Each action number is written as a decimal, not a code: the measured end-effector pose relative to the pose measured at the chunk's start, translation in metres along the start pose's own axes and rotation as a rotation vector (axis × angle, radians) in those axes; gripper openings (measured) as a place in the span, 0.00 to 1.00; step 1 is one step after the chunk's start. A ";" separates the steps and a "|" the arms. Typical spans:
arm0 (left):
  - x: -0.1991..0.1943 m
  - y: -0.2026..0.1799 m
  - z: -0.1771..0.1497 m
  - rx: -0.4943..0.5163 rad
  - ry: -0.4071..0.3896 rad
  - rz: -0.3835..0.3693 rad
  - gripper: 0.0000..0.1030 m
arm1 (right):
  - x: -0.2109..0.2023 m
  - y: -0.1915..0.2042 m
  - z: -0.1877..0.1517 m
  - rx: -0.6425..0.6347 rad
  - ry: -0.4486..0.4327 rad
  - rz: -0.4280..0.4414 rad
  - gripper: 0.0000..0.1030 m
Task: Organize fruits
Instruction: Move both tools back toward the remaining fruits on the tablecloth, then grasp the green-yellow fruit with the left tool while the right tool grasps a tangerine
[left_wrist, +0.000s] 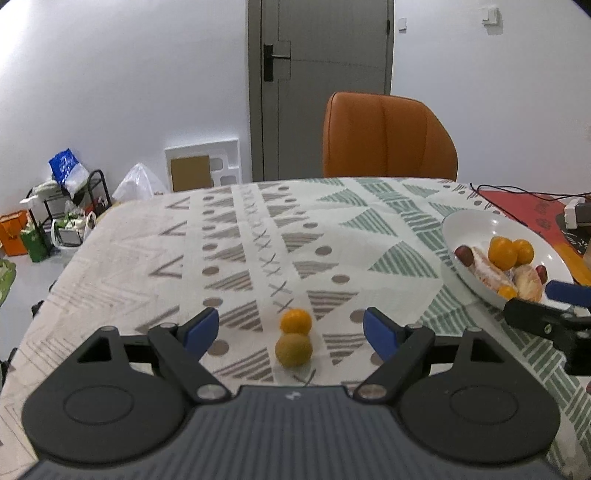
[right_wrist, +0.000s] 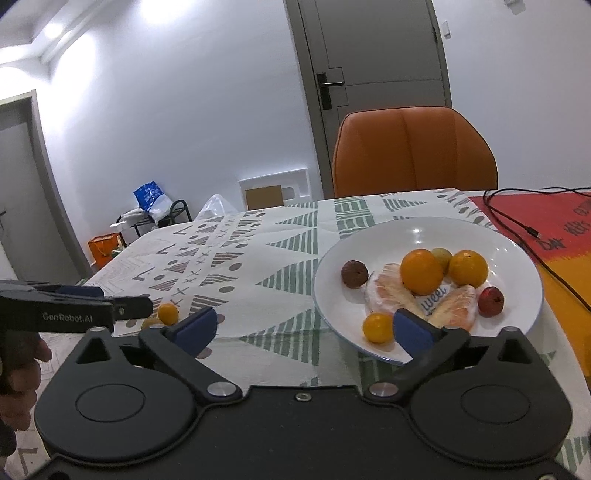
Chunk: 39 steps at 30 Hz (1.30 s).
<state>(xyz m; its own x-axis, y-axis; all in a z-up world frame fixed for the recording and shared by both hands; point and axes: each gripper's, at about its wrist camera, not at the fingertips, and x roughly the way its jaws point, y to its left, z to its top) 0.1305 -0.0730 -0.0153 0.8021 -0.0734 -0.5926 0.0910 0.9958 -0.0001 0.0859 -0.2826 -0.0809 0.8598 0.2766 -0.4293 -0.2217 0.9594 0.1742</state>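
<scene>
Table (left_wrist: 122, 266): flat top under a woven-looking cloth printed with grey and green triangles; matte, likely some grip under round fruit.

Plate (right_wrist: 424, 230): wide, white, glossy, shallow-rimmed, near the right edge of the table. It carries two large oranges (right_wrist: 421, 271), two peeled pomelo-like segments (right_wrist: 391, 295), a dull brown round fruit (right_wrist: 354, 273), a red one (right_wrist: 490, 301), a small greenish one and a small orange one at the near rim.

Loose fruit: a small orange fruit (left_wrist: 295, 321) and a yellow-green fruit (left_wrist: 293, 349), touching each other, towards the near edge and well apart from the plate. Both smooth, near-spherical, so I expect them to roll if nudged.

Left gripper (left_wrist: 291, 326): jaws spread wide, nothing held, the loose pair centred between the blue pads.

Right gripper (right_wrist: 303, 328): jaws apart, empty, the right pad over the plate's near rim.

Step in hand, as judged: pick a loose fruit with the left. Take the yellow-green one first, since it is nearer; lower until the pads straddle its widest part, then close gently. Avoid bumping the orange one behind it.
</scene>
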 end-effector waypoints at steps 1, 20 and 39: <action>0.001 0.001 -0.002 -0.003 0.005 -0.001 0.82 | 0.001 0.001 0.000 -0.002 0.003 -0.003 1.00; 0.026 0.016 -0.013 -0.039 0.042 -0.052 0.67 | 0.015 0.017 0.004 -0.039 0.045 -0.012 1.00; 0.017 0.064 -0.018 -0.101 0.054 -0.042 0.24 | 0.050 0.065 0.007 -0.116 0.085 0.095 0.89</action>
<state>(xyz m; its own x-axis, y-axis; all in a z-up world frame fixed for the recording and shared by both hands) 0.1394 -0.0100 -0.0401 0.7654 -0.1150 -0.6332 0.0618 0.9925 -0.1055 0.1173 -0.2068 -0.0851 0.7917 0.3654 -0.4896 -0.3561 0.9272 0.1160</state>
